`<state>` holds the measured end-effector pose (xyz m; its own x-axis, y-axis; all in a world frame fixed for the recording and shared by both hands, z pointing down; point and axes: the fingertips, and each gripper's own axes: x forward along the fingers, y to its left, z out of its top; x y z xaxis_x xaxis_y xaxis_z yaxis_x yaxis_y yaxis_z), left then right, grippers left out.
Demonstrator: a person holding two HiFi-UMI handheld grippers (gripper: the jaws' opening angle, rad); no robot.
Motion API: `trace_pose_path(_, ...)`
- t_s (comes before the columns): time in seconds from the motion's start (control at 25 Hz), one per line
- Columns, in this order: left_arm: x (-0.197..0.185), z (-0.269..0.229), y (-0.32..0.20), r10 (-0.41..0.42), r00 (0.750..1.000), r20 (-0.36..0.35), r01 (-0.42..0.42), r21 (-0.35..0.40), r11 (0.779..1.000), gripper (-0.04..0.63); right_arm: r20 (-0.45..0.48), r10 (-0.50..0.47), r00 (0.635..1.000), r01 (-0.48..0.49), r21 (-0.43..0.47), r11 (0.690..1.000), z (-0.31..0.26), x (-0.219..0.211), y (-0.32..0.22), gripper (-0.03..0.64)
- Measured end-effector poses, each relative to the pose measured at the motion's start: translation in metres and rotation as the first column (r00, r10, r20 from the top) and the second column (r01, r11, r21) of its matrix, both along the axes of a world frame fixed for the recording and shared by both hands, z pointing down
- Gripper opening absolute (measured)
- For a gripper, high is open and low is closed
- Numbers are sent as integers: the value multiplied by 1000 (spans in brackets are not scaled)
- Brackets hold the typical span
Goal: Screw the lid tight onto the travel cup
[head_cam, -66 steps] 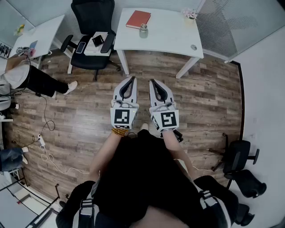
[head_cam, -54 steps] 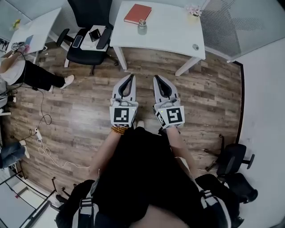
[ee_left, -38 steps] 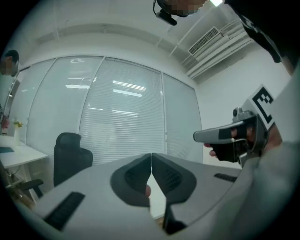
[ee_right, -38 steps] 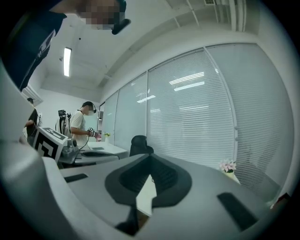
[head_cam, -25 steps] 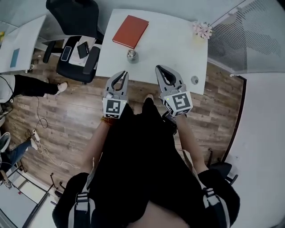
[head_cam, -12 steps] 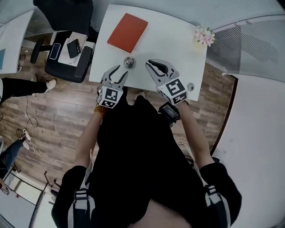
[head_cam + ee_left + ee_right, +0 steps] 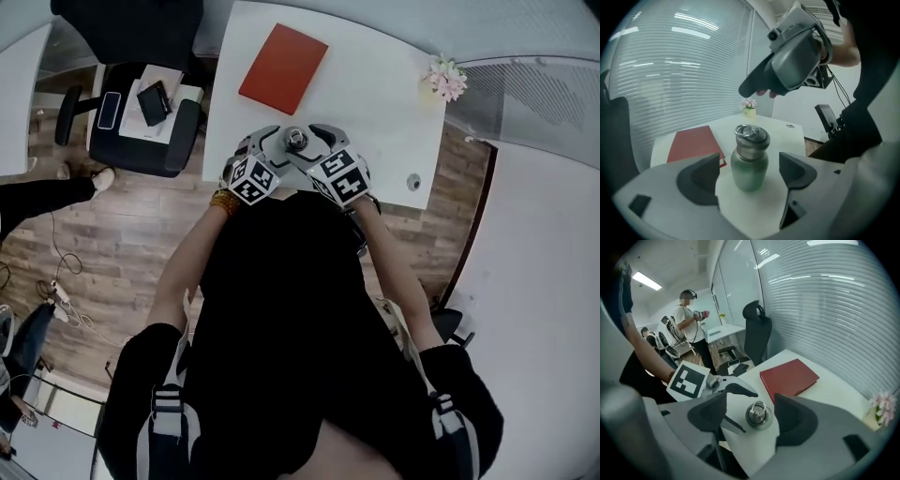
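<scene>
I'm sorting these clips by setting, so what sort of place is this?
Most likely an office: a white desk with a red notebook lying on it, a black swivel chair beside the desk, and slatted blinds across the wall behind it.

The travel cup [image 7: 296, 141] stands on the table [image 7: 375, 103], between the left tool [image 7: 749, 164] and the right tool [image 7: 752, 409]; the book [image 7: 283, 68] lies behind it.
</scene>
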<state>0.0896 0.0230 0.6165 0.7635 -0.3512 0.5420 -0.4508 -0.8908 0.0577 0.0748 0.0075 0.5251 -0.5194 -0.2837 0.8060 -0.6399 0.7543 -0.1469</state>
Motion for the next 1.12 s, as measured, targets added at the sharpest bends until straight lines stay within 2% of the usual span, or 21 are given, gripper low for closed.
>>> trace_pose_path(0.24,14,32,-6,87,995,43,-86,-38,996,390,-181,-35,983,26,-53,998,39,-4,-2,324)
trace_pose_path(0.4,22,41,-11,114,992,51,-112,-32,993,390,-213,-35,976,15,-92,996,59,-3,1,324)
trace_pose_path(0.56,23,50,-6,160,984,75,-160,-10,987,387,-248,-33,968,10,-96,995,70,-5,2,322)
trace_pose_path(0.64,24,52,-6,154,986,72,-153,-8,988,370,-263,-35,964,7,-106,994,74,-2,2,320)
trace_pose_path(0.8,23,52,-6,149,987,55,-148,-14,989,365,-271,-42,962,17,-96,995,75,2,1,257)
trace_pose_path(0.96,24,51,-6,157,986,46,-157,-14,988,364,-275,-156,949,129,-113,985,74,1,1,252)
trace_pose_path(1.12,24,52,-6,178,983,45,-178,-9,984,364,-238,-306,922,281,-134,950,73,-2,3,249)
